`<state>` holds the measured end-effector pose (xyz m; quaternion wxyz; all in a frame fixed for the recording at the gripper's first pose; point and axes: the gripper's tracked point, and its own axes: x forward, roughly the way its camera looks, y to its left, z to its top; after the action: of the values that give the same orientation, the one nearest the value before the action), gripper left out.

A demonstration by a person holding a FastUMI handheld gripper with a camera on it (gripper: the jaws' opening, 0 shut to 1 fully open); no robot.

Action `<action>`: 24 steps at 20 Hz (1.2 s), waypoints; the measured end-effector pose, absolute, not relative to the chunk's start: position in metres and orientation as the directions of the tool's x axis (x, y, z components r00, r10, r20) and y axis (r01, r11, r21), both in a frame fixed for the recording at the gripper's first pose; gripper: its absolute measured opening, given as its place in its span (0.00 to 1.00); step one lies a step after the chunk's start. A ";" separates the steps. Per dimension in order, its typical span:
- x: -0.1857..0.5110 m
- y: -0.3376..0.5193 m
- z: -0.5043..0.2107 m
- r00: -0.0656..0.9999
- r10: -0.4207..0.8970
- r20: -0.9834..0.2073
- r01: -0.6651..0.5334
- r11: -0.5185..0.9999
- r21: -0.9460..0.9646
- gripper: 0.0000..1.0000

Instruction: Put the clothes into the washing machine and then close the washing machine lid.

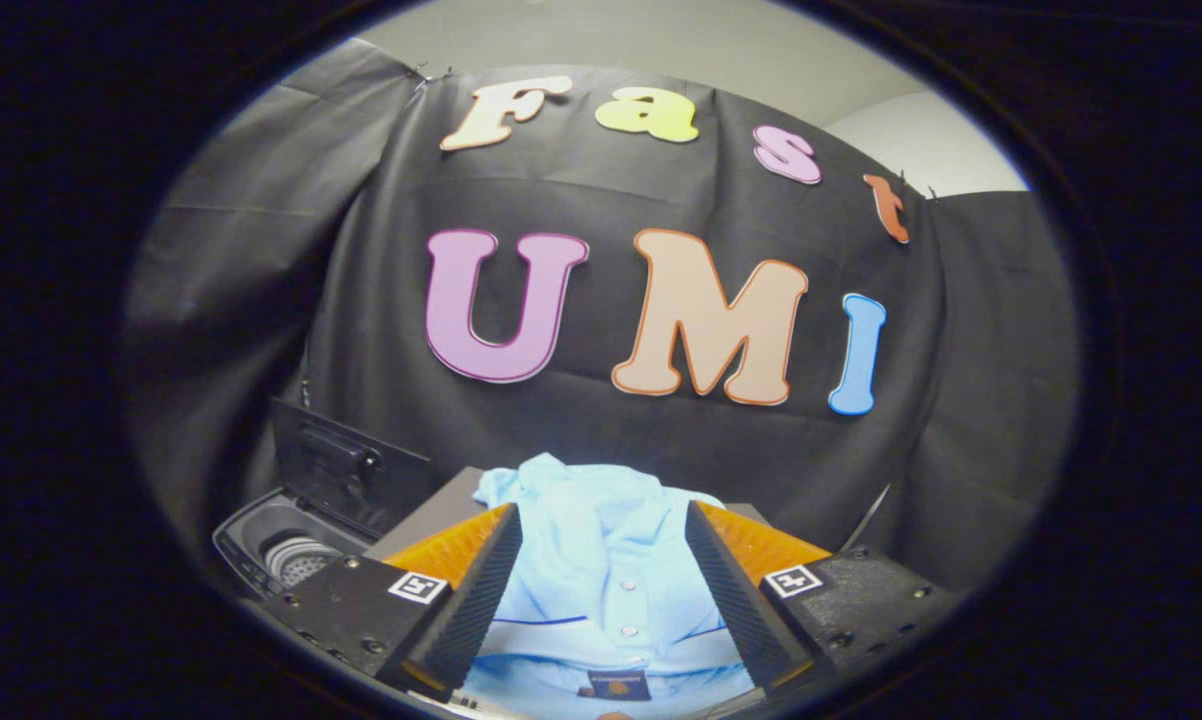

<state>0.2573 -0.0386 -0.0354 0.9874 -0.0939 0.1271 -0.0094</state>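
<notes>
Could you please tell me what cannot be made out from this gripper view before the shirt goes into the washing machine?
- Light blue shirt: its lower part lies behind the gripper fingers, so whether both fingers press on it cannot be told.
- Washing machine: only a corner of the tub shows beside the near finger; the rest is hidden.
- Lid: raised, its hinge hidden in the dark.
- Shirt's collar label: too small to read.

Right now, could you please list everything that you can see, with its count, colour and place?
shirt: one, light blue, buttoned, lying between the tool's fingers and reaching just beyond them.
washing machine: one, dark body with a pale drum, to the left of the fingers.
lid: one, black, raised open behind the drum.
booth wall: one, black cloth, beyond everything.
tool: one, fingers spread apart on both sides of the shirt, not pressing on it.
</notes>
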 end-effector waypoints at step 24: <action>0.278 -0.031 -0.124 0.883 0.027 -0.469 -0.014 0.999 0.031 0.65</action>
<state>0.2785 -0.0305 -0.1241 0.9702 0.0135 0.2419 0.0108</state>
